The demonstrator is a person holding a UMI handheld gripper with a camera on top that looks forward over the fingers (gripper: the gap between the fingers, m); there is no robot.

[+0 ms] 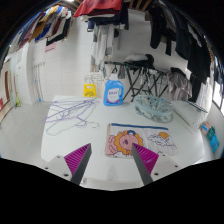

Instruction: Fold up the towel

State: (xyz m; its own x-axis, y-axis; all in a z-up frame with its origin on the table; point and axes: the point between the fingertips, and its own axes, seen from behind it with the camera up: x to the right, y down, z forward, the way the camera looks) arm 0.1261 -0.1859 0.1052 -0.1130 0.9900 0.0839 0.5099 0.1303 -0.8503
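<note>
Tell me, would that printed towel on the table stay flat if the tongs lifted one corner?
Probably not. The towel lies thin and flat on the table, so it likely droops. It looks light. The open tongs hover just short of it.

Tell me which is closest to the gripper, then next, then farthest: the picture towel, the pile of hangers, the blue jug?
Seen from the gripper, whose fingers are open:
1. The picture towel, flat on the table just ahead of the fingers, a bit right.
2. The pile of white hangers, farther back on the left.
3. The blue jug, at the table's far edge, middle.
</note>
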